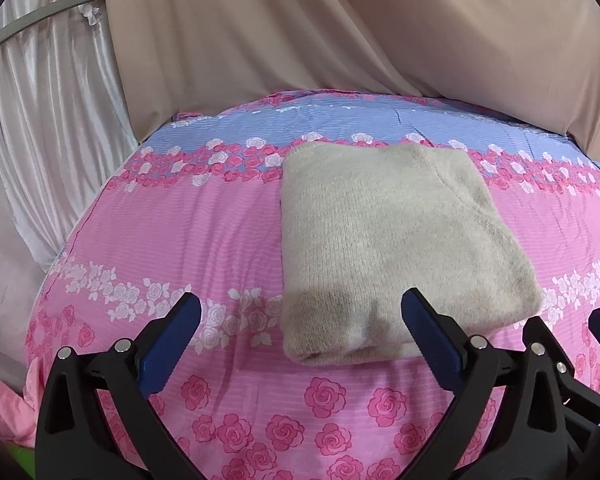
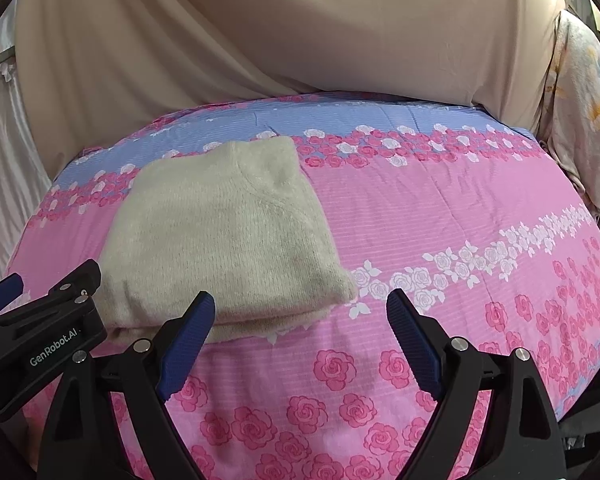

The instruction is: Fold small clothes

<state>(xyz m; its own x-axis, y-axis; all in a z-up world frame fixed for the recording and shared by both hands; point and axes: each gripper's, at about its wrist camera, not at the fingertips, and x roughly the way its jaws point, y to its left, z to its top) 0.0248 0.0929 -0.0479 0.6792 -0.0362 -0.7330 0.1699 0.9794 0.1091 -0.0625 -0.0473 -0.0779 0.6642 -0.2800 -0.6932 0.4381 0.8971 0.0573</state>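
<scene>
Both sets of jaws stand wide apart and hold nothing: the left gripper (image 1: 300,316) and the right gripper (image 2: 300,316) hover side by side, low over the near edge of the bed (image 1: 172,240).

The bed's pink rose-print cover carries a beige sweater (image 1: 392,240), already folded into a thick, squarish pad. It lies toward the middle of the bed, its folded edge facing the near edge and its slightly longer axis running away toward the far edge.

From the left gripper the sweater sits ahead and a little right, its near fold just past the right-hand pad. From the right gripper it sits ahead and to the left. The left one looks marginally nearer. By my reading, folding is essentially done.
</scene>
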